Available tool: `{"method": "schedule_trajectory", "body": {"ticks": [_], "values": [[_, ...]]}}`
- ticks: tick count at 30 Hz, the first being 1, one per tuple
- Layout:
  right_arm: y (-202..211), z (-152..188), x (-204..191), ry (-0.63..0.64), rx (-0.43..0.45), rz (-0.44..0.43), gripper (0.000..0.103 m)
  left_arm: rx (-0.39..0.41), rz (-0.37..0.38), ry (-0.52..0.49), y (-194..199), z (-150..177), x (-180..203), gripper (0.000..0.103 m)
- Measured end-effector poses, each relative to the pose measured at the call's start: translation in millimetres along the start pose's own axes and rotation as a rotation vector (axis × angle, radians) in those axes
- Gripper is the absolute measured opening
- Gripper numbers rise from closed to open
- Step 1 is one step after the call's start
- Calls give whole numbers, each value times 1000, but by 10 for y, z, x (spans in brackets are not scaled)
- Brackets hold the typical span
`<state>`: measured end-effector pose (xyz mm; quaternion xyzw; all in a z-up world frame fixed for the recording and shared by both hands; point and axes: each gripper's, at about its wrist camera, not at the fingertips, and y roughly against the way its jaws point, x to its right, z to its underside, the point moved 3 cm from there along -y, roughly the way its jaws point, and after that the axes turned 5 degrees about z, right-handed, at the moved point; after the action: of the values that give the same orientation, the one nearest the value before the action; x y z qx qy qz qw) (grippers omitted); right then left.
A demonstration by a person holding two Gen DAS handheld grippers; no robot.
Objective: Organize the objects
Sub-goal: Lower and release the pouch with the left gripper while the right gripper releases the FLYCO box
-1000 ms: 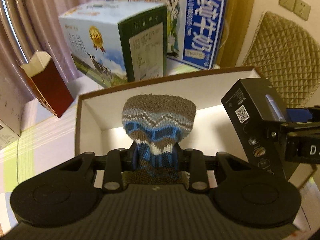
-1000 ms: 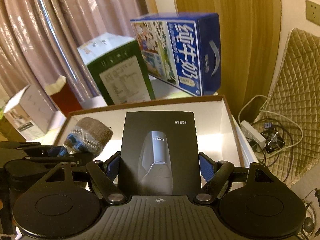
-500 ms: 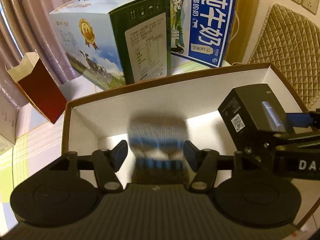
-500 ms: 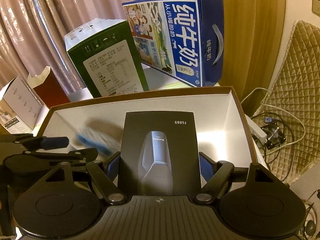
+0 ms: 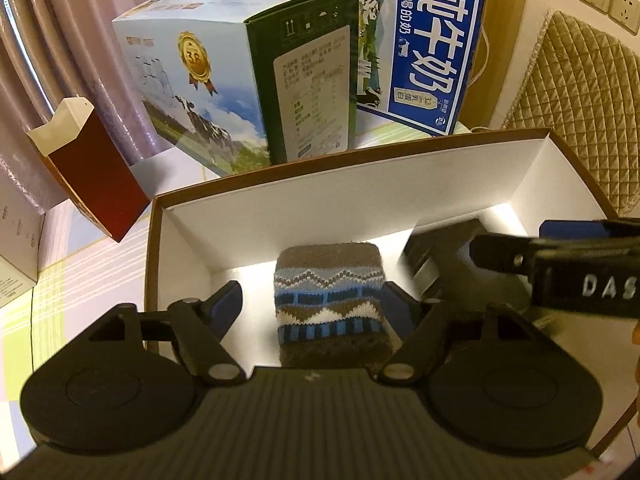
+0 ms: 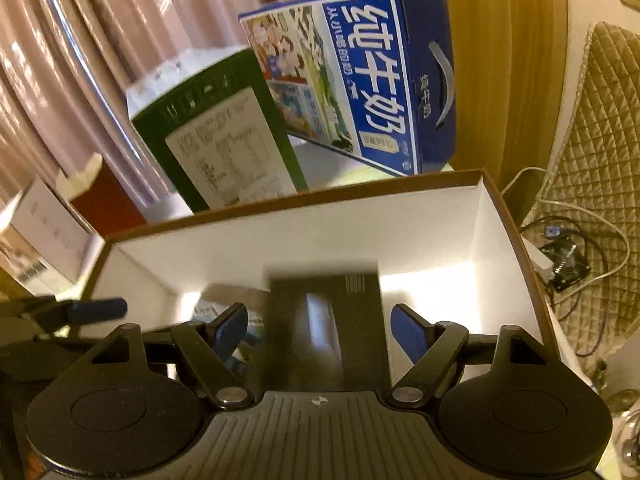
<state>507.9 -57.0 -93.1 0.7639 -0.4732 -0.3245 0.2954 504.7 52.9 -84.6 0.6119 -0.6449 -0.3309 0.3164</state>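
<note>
The left gripper has just been opening; its jaws now stand clear of the knitted sock lying between them in the white box. The right gripper stands apart too, the blurred black carton between its jaws, untouched.

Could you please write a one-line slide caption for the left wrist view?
Left hand-held gripper, jaws just opened, straddles a knitted sock lying inside the white-lined box.

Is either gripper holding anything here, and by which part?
Nothing looks held. On the left gripper the jaws have just been opening; the knitted sock lies free between them. The blurred black carton sits clear of the right gripper.
</note>
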Motion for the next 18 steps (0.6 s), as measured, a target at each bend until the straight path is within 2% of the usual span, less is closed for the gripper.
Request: {"method": "schedule_trajectory", "body": {"ticks": [6,18], "values": [[121,3,40,14,11,13,76,10,5,3,99,53,-33,78],[559,260,147,27,28,-12,81,54,8,62,515,187,-75,84]]}}
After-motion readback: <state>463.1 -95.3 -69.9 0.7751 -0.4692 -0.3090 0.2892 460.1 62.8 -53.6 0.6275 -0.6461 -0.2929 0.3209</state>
